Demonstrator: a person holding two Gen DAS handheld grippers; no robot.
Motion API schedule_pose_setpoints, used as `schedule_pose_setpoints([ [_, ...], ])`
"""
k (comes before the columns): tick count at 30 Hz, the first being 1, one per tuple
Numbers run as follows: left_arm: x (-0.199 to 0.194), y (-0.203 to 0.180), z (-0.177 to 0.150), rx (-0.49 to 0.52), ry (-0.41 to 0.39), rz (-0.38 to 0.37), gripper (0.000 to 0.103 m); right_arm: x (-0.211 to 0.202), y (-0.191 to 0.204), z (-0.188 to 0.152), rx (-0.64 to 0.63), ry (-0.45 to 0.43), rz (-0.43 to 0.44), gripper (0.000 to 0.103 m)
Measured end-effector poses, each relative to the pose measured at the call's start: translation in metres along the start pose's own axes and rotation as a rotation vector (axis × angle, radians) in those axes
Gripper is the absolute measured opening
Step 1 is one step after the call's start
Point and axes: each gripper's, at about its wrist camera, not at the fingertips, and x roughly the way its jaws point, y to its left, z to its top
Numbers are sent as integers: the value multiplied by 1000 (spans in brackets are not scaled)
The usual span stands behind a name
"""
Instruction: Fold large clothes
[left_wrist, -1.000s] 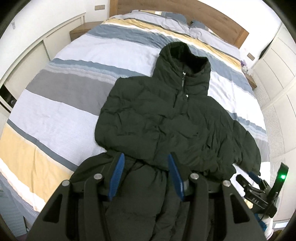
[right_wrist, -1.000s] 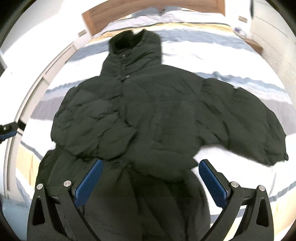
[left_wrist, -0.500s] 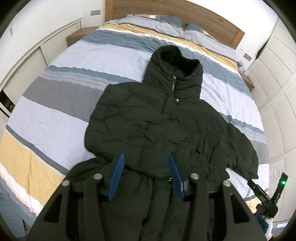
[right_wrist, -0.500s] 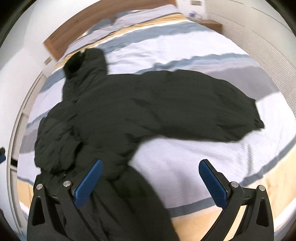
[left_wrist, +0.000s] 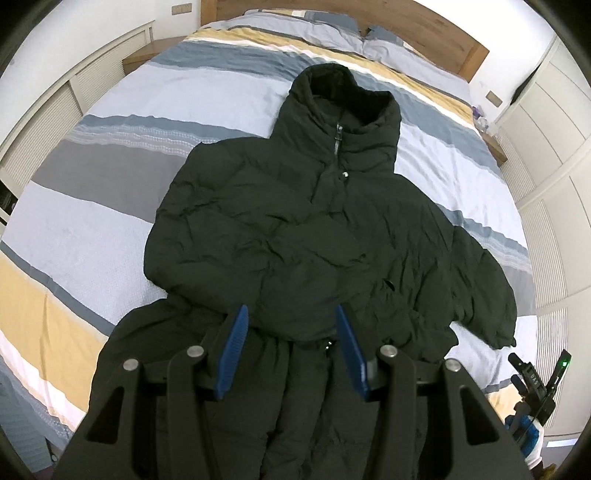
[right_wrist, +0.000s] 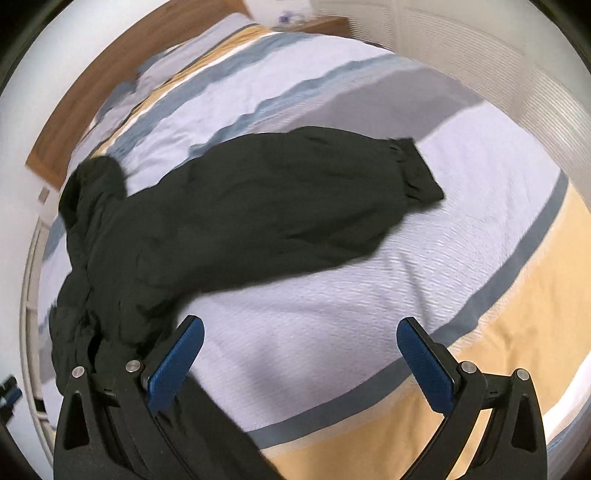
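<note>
A dark hooded puffer jacket (left_wrist: 314, 229) lies face up on the striped bed, hood (left_wrist: 343, 96) toward the headboard. One sleeve is folded across the chest. The other sleeve (right_wrist: 295, 192) stretches out sideways and ends in a gathered cuff (right_wrist: 417, 173). My left gripper (left_wrist: 293, 339) hovers open over the jacket's lower middle, its blue pads apart and pinching nothing. My right gripper (right_wrist: 301, 358) is wide open above bare bedspread, just below the outstretched sleeve; its tip (left_wrist: 532, 384) also shows at the bed's right edge.
The striped bedspread (left_wrist: 92, 192) spreads wide on both sides of the jacket. A wooden headboard (left_wrist: 424, 29) and pillows (left_wrist: 295, 18) are at the far end. White wardrobe doors (left_wrist: 546, 129) run along the right, and a nightstand (left_wrist: 147, 55) stands at the far left.
My right gripper swung right and rolled, from over the jacket's body to over the bedspread beside the outstretched sleeve. The left gripper pulled back slightly. Both stayed open.
</note>
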Motion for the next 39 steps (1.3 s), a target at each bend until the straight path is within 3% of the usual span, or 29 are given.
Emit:
schedule_pose_setpoints([
  [10,27,-2,-5,35,61,39,48,23,-70,8,209,-9,40,102],
  [15,48,-6,-10,41,101,37,48,43,-99,15,341,-5,113,102],
  [24,72,-8,-17,51,149,40,48,77,-107,41,497,-17,304,101],
  [31,83,2,-21,35,170,41,48,107,-110,60,638,-6,340,95],
  [32,84,3,-21,33,171,41,48,108,-108,64,643,-8,334,91],
  [34,85,7,-21,26,172,40,48,108,-105,68,641,-6,327,72],
  [35,86,10,-21,20,172,39,48,109,-103,72,640,-2,330,56],
  [37,86,14,-22,11,171,36,48,108,-97,78,629,6,337,43],
  [39,84,17,-22,4,168,30,48,104,-91,82,597,-1,330,22],
])
